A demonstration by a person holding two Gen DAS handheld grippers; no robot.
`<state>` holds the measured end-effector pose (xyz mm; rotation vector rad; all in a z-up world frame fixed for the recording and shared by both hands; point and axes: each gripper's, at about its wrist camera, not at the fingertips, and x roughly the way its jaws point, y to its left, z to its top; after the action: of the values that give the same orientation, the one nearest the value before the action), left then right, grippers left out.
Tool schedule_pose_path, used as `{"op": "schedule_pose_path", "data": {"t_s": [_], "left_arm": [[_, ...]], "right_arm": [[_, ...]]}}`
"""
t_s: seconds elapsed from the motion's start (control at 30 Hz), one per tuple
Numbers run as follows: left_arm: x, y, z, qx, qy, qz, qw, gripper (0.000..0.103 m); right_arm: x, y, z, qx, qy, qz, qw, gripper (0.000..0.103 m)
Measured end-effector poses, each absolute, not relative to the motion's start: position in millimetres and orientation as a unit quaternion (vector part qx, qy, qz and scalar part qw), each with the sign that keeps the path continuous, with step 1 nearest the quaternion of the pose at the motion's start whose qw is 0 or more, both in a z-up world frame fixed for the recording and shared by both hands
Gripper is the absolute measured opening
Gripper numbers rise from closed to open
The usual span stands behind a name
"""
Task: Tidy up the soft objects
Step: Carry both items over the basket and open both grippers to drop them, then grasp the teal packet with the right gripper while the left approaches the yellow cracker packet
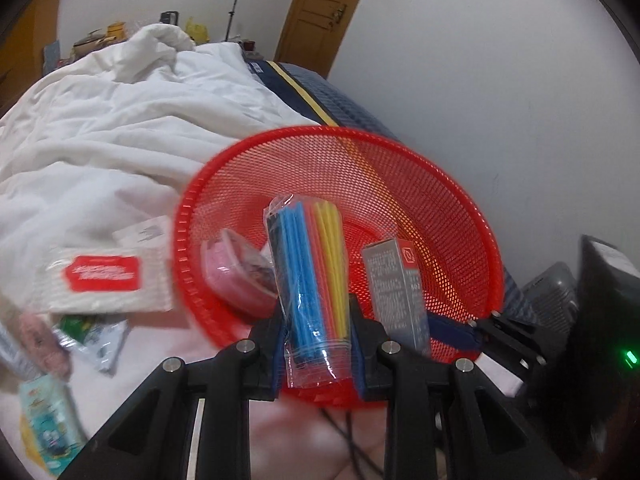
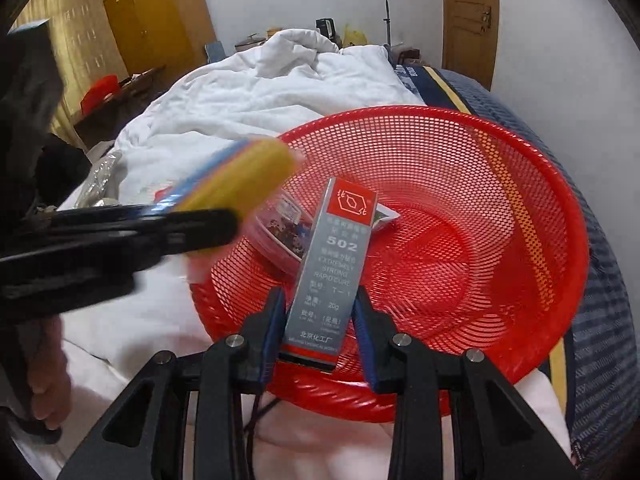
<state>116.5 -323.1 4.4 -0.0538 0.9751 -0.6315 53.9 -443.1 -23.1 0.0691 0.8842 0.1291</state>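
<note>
A red mesh basket (image 1: 420, 168) (image 2: 500, 168) sits on the bed. My left gripper (image 1: 318, 320) is shut on a clear pack of blue, red and yellow sticks (image 1: 312, 276), held upright over the basket's near rim. It shows blurred in the right wrist view (image 2: 244, 176). My right gripper (image 2: 320, 312) is shut on a grey and red 502 glue box (image 2: 334, 264), held upright over the basket. The box also shows in the left wrist view (image 1: 396, 296). A pink round case (image 1: 236, 276) (image 2: 284, 232) lies in the basket.
A white crumpled duvet (image 1: 120, 120) covers the bed. A white packet with a red label (image 1: 104, 276) and several small sachets (image 1: 92, 336) lie on the sheet left of the basket. A white wall (image 1: 500, 60) is at the right. A brown door (image 2: 470, 20) stands behind.
</note>
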Motion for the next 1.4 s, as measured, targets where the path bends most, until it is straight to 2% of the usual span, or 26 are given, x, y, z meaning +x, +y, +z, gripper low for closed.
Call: {"op": "schedule_pose_path", "data": {"t_s": [0.43,0.57,0.63,0.7,0.77,0.9,1.07,1.13,1.27,1.4], "left_arm": [[119.4,-346.4,-46.5,-0.009,0.489,-0.295,0.821,0.026],[119.9,-343.5,-46.0,-0.015,0.488,-0.298,0.820,0.032],[119.6,-343.4,-44.3,-0.022,0.485,-0.303,0.820,0.040],[119.3,-341.6,-42.8,-0.031,0.485,-0.303,0.819,0.062],[120.5,-337.0,-41.3,-0.051,0.480,-0.307,0.820,0.073],[124.2,-329.6,-39.0,-0.084,0.481,-0.319,0.812,0.075],[123.0,-309.7,-30.2,-0.126,0.486,-0.329,0.800,0.079],[119.8,-295.5,-22.7,-0.144,0.476,-0.319,0.807,0.080],[106.7,-257.9,-3.8,-0.180,0.446,-0.319,0.817,0.089],[93.7,-212.4,23.7,-0.199,0.419,-0.323,0.825,0.089]], "right_arm": [[51.7,-443.9,-52.8,-0.004,0.460,0.054,0.886,0.033],[50.7,-442.4,-53.3,-0.008,0.460,0.050,0.887,0.033],[50.4,-444.2,-51.7,-0.005,0.457,0.048,0.888,0.033],[51.0,-445.2,-50.7,-0.002,0.457,0.047,0.888,0.034],[50.1,-445.2,-49.5,-0.004,0.456,0.046,0.889,0.035],[50.7,-444.7,-46.8,0.000,0.452,0.049,0.891,0.038],[48.8,-443.3,-42.1,0.013,0.442,0.060,0.895,0.051],[46.5,-442.6,-36.2,0.023,0.428,0.067,0.901,0.061],[37.1,-436.5,-18.5,0.043,0.390,0.088,0.916,0.064],[28.2,-427.3,-2.6,0.075,0.367,0.123,0.919,0.065]]}}
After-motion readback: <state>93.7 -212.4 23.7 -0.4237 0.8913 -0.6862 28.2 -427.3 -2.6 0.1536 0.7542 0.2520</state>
